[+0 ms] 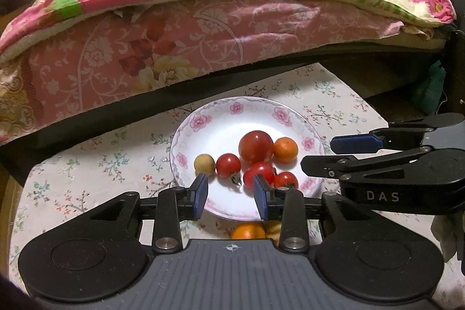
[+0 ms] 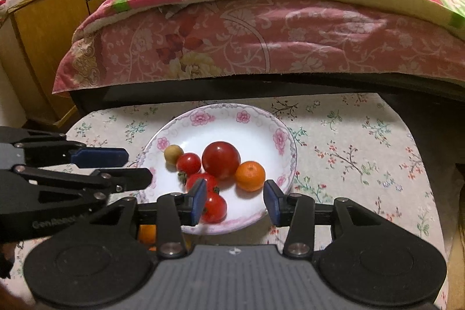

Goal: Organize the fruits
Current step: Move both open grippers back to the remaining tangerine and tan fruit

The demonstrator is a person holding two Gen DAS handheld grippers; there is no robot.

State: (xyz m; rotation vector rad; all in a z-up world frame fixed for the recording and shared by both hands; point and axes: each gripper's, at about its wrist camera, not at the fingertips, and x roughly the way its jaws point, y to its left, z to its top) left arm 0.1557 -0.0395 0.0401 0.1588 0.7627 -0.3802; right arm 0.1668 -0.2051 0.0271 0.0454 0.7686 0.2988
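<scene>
Grippers first: my left gripper (image 1: 230, 195) hangs over the near rim of the plate (image 1: 252, 112) with its blue pads (image 1: 201, 195) spread apart and nothing between them; my right gripper (image 2: 237, 202) stands likewise with its jaws parted and empty, over the near right part of the same plate (image 2: 221, 114). In the left wrist view, the right gripper (image 1: 316, 153) enters from the right edge, its fingers apart, just beside the plate rim. In the right wrist view, the left gripper (image 2: 139, 164) enters from the left edge, also with a gap between its fingers. On the plate lie six fruits in a loose cluster: a large tomato (image 2: 221, 160) at the centre, a mandarin (image 2: 250, 175) touching its right side, a small tomato (image 2: 189, 164) to its left, and a pale yellow-brown round fruit (image 2: 173, 154) beyond that at the left. Two further small tomatoes lie nearer me, one (image 2: 202, 182) just in front of the large tomato and one (image 2: 214, 208) nearest the rim, partly hidden by my right gripper's left pad. Below the plate's near edge, an orange fruit (image 1: 248, 231) rests on the floral tablecloth (image 1: 96, 164), mostly hidden by the left gripper's body. Behind the table stands a bed with pink floral bedding (image 1: 174, 48).
</scene>
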